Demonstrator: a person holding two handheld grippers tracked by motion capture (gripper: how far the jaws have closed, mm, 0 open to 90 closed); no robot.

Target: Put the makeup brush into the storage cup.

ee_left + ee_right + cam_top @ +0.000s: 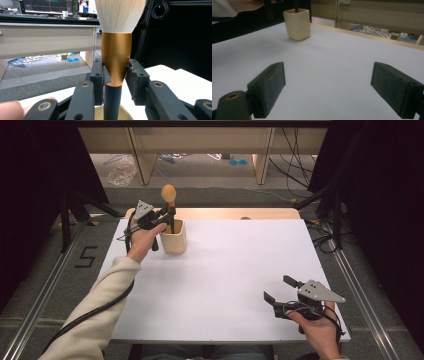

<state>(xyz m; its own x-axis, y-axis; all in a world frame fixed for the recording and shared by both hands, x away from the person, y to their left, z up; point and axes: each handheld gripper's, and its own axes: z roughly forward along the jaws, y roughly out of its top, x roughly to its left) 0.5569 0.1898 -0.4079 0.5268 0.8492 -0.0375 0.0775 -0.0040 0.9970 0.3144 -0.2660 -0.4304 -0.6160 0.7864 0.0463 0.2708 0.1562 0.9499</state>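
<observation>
While the left gripper (167, 215) has its jaws clamped on the copper collar of the makeup brush (115, 50), the brush's black handle already runs down into the cream cup (174, 236), which sits near the far-left corner of the white tabletop (225, 270), just in from the far edge. From the left gripper view the pads pinch right where the collar narrows into the handle, bristles up, brush looking pretty much upright. From the high view the fluffy head pokes up above the gripper. Can't see whether the handle's tip is on the bottom of the cup, the cup wall hides that. My take: this is the drop-it-in-the-holder step, nearly done. To do it well I'd keep the brush vertical and ease it straight down until it stops, no sideways push, because that cup looks light and a nudge from the jaws against the rim could tip or slide it. Then open the jaws only a little and lift straight up so the pads don't drag the collar with them. If the brush leans on release, fine, it'll rest against the rim. The right gripper (280, 292) sits near the near-right corner, jaws wide apart with nothing between them, well clear of the cup, and I'd leave it parked there.
</observation>
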